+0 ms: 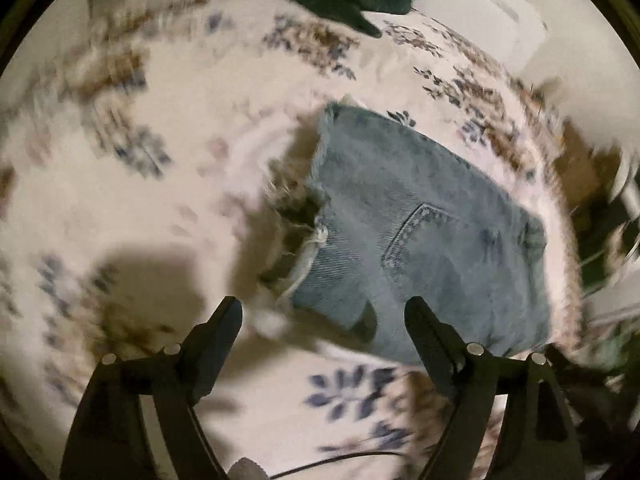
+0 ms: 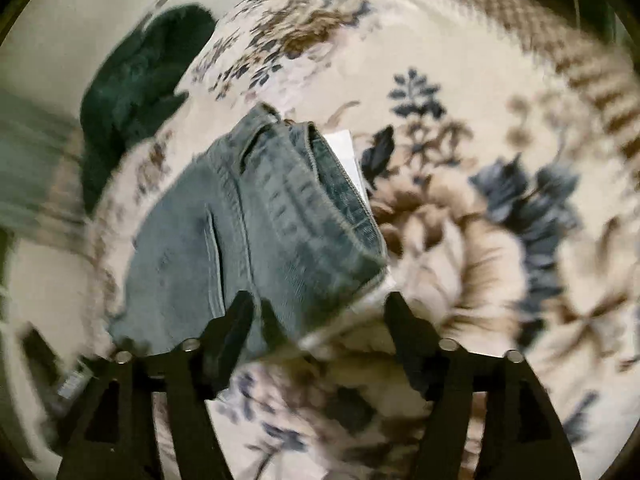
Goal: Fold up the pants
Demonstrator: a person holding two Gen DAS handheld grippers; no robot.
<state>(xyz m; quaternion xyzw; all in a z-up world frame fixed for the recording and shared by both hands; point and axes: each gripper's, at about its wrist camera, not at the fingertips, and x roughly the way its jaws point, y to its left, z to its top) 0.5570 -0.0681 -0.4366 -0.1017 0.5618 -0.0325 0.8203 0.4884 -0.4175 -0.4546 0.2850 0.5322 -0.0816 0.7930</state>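
The faded blue denim shorts with frayed hems (image 1: 424, 240) lie folded in a compact stack on the cream floral bedspread (image 1: 140, 184), near its edge. Left tongs (image 1: 324, 312) and right tongs (image 2: 318, 308) are both released, holding nothing. Judged: the denim is thick, fairly stiff, moderately heavy and not slippery; the waistband (image 2: 320, 196) or a folded edge offers firm hold. Open bedspread lies alongside; a dark green garment (image 2: 136, 80) sits apart.

Dim, warm light, hard shadows on the bedspread (image 1: 168, 208) — heavy motion blur, fisheye-warped dark rims.
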